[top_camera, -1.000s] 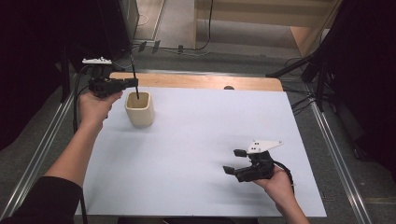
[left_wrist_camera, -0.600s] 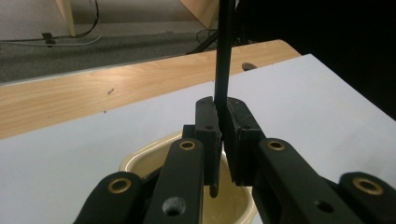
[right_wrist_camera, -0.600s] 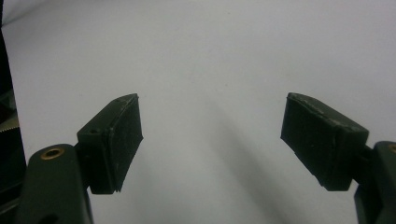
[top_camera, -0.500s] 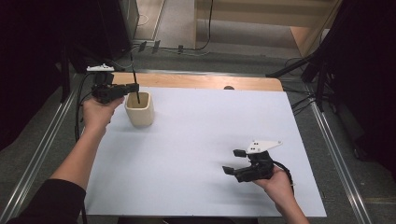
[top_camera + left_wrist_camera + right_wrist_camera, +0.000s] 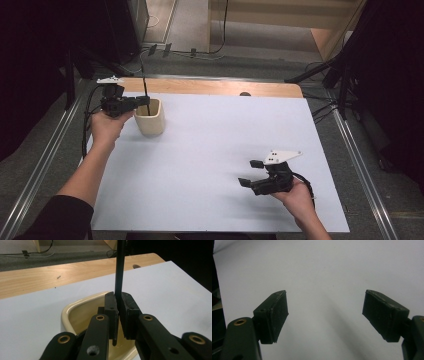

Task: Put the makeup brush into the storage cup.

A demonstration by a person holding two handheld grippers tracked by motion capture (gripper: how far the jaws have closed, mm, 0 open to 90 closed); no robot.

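- High view is showing the left gripper [image 5: 142, 100] hovering over the rim of a cream cup [image 5: 150, 117] that is standing at the far left of the white bench [image 5: 210, 165].
- Left gripper view is showing its fingers [image 5: 110, 308] clamping tight on a thin black rod [image 5: 119, 270], which is standing upright with its lower end hanging inside the cup [image 5: 75, 315].
- The rod [image 5: 145, 86] is rising above the cup, toward the wooden strip [image 5: 210, 87] at the bench's far edge.
- The right gripper [image 5: 251, 173] is resting well apart at the near right, held in the person's right hand [image 5: 299, 196].
- Right gripper view is showing its fingers [image 5: 274, 315] spreading wide, gripping nothing, over bare white bench [image 5: 324, 270].
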